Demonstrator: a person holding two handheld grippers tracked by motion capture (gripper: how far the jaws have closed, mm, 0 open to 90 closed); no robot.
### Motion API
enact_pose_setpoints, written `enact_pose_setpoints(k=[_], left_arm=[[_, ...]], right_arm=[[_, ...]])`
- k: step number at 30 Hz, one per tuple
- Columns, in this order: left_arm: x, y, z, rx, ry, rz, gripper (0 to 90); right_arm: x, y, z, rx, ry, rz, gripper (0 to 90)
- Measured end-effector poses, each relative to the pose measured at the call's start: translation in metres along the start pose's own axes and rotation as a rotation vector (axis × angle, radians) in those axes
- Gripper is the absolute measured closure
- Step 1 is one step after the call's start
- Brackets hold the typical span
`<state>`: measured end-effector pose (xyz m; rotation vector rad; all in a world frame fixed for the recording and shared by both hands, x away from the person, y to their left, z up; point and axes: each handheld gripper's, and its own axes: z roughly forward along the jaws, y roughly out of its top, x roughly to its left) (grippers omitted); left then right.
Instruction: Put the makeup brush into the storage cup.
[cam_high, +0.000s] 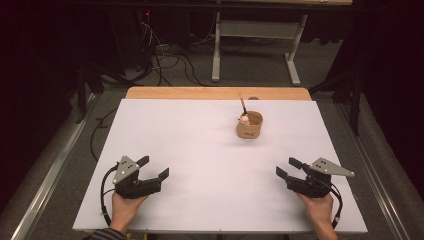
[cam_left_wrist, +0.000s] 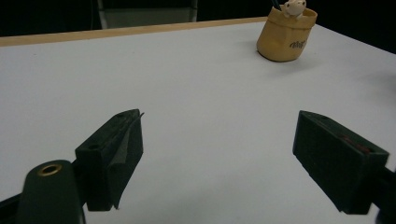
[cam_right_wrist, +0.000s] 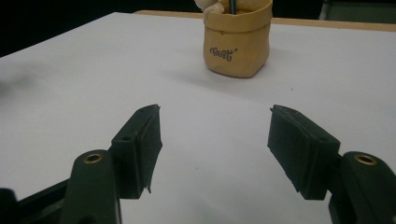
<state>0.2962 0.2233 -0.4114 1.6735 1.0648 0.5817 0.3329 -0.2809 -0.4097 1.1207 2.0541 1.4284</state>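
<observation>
A small tan pouch-like holder (cam_high: 249, 125) stands on the white table sheet (cam_high: 200, 150), right of centre and toward the back. A pale little figure (cam_high: 244, 119) and a thin stick (cam_high: 243, 104) poke out of it. The same holder (cam_left_wrist: 286, 33) appears far off in the left gripper view, and straight ahead as a holder (cam_right_wrist: 237, 39) with dark lettering in the right gripper view. My left gripper (cam_high: 153, 168) rests near the front left, open and holding nothing. My right gripper (cam_high: 288, 167) rests near the front right, also open with nothing between its jaws.
The wooden table edge (cam_high: 218, 93) runs behind the white sheet. Beyond it on the floor are a white desk frame (cam_high: 255, 45) and tangled cables (cam_high: 165, 60). Metal rails (cam_high: 55, 160) flank the table.
</observation>
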Motion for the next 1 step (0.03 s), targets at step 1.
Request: enact_pose_setpoints(k=[1], left_arm=[[0.0003,0.0,0.0005,-0.002,0.001,-0.001,16.7]], right_arm=[[-0.0002,0.0,-0.0005,-0.002,0.0,-0.008,36.6]])
